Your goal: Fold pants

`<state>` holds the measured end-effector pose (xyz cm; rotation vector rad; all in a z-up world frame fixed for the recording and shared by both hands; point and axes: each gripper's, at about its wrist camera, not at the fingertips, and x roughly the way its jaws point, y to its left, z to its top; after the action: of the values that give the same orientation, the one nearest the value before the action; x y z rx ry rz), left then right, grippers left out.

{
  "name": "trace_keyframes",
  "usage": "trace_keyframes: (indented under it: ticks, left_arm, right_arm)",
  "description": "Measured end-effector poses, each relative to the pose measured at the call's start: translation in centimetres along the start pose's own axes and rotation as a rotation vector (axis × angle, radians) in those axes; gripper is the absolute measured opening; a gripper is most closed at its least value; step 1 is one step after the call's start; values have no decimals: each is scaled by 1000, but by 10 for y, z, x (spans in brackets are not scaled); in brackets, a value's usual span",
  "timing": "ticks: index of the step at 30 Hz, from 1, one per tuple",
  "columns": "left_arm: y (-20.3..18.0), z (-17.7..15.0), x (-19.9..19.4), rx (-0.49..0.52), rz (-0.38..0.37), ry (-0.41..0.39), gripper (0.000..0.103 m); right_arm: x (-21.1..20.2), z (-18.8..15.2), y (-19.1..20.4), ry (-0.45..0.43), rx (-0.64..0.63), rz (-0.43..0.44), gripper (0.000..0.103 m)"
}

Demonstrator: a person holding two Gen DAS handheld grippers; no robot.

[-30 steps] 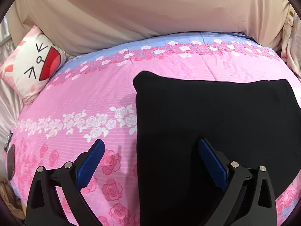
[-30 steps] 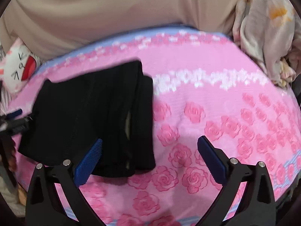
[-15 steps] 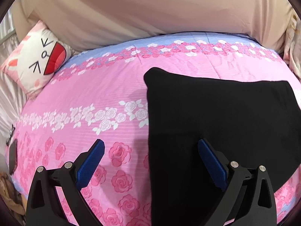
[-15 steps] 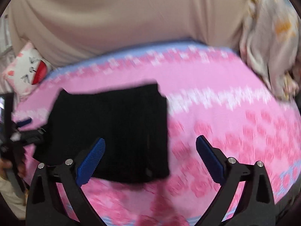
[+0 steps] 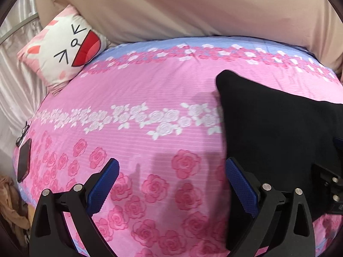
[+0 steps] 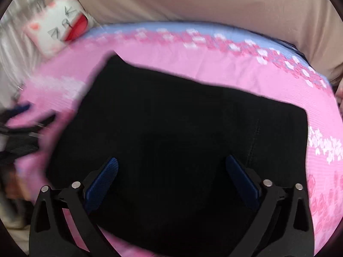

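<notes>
Jaws on both my grippers, left [image 5: 171,184] & right [image 6: 171,180], gape wide, gripping nothing. Since a sec ago, left has slid off the pants [image 6: 171,128]; right now hangs over them. Pants lie flat, folded on bed [image 5: 133,98] — prob. nearly done.

A bed [image 5: 133,90] wears a pink rose-print cover with a blue far border; a cartoon-face pillow [image 5: 64,49] lies at its far left corner; beige fabric [image 5: 193,6] hangs behind; pale satin cloth [image 5: 17,90] lies left.
</notes>
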<state>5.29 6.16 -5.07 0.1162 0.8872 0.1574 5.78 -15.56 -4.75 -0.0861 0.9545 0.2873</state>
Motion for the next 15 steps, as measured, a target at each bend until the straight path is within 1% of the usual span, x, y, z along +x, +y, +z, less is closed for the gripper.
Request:
trace_keyframes:
  ticks: [2, 3, 5, 7, 9, 13, 15]
  left_arm:
    - [4, -1, 3, -9, 2, 10, 98]
    - [7, -2, 5, -12, 3, 12, 98]
    - [10, -3, 9, -17, 6, 22, 98]
    - [13, -3, 13, -22, 7, 34, 98]
    - [16, -3, 16, -25, 6, 43, 98]
    - [20, -5, 17, -18, 23, 47, 98]
    - [23, -7, 17, -17, 31, 48, 98]
  right_arm:
    - [-6, 9, 0, 12, 49, 8, 98]
    - [-12, 12, 0, -4, 64, 31, 98]
    - [-21, 26, 9, -28, 60, 139, 98]
    - [-21, 36, 22, -32, 35, 175, 98]
    - [-11, 49, 42, -21, -18, 167, 98]
    - [20, 67, 67, 12, -76, 149, 98]
    - [38, 76, 79, 24, -117, 82, 98]
